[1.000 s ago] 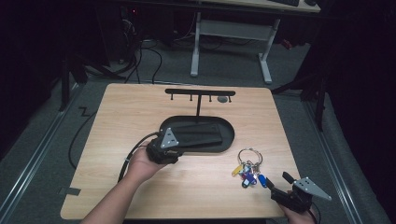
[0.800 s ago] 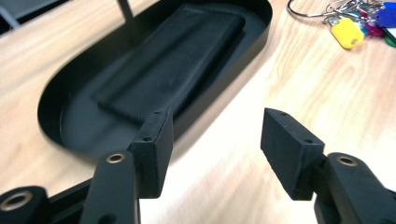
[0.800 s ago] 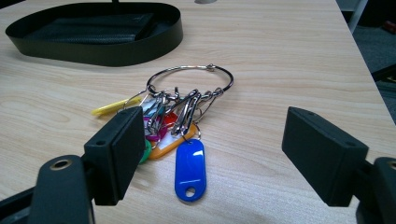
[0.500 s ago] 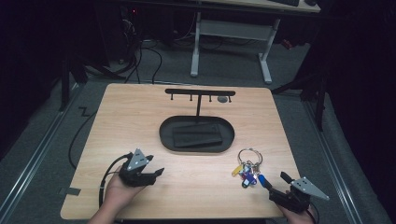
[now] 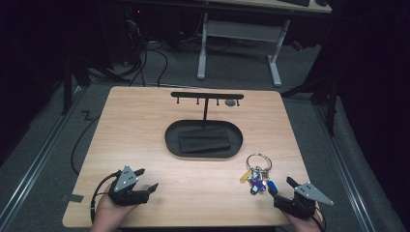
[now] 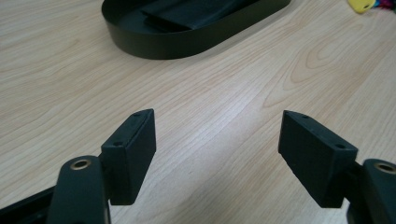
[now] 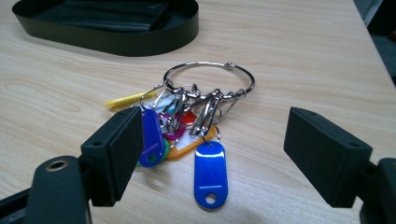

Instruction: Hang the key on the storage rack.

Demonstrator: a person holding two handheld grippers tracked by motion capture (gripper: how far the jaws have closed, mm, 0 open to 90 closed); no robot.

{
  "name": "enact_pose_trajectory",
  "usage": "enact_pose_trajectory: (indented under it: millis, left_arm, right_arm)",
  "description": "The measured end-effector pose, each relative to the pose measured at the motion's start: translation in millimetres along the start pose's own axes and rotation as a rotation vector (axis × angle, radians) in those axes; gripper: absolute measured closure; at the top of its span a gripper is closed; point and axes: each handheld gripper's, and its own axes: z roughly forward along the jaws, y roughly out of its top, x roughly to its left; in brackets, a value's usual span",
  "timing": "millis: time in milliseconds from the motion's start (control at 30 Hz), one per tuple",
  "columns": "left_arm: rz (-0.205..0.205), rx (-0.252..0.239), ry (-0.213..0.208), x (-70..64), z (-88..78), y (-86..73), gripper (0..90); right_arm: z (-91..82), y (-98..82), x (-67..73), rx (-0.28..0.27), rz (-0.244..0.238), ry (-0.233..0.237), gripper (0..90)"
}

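Left hand-held gripper: held at the near left edge of the bench, jaws spread wide with nothing between them. In the left gripper view its jaws frame bare wood, and the rim of the tray lies beyond them, well apart. A hand grips it from the near edge, and a black cable loops off to its left.

Right hand-held gripper: held at the near right corner of the bench, jaws likewise wide and empty. In the right gripper view the key ring lies on the wood just beyond the jaws; a blue tag sits between them, not touched by either. A second blue tag lies just behind the jaw at the left of that view; contact cannot be told. Yellow, orange, green and magenta tags and several metal clips fan out from the ring.

Tray: black, oval, at the bench centre, to the far left of the key ring. A flat black object lies inside it.

Rack: a black T-shaped stand rising at the far rim of the tray, small pegs hanging under its bar.
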Motion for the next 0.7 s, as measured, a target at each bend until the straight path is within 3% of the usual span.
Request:
enact_pose_trajectory:
  millis: [133,333,400,500,700]
  left_arm:
    - [0.016,0.014,-0.047,-0.6,1.9,-3.4,26.5]
    - [-0.013,-0.021,-0.035,0.8,-8.7,-8.3,27.7]
    - [-0.033,-0.008,-0.047,2.1,-9.0,-12.7,28.1]
    - [-0.01,0.025,-0.046,2.3,-8.7,-16.1,28.0]
    - [-0.026,0.01,-0.076,3.4,-16.8,-19.0,28.8]
  right_arm:
    - [-0.1,14.4,14.8,0.025,-0.065,0.036,20.2]
    - [14.1,34.9,32.0,0.142,-0.125,0.071,21.8]
    - [17.4,42.4,34.4,0.179,-0.149,0.053,24.1]
    - [23.3,57.9,35.7,0.228,-0.189,0.054,25.9]
    - [45.8,78.3,38.5,0.349,-0.221,0.076,29.5]
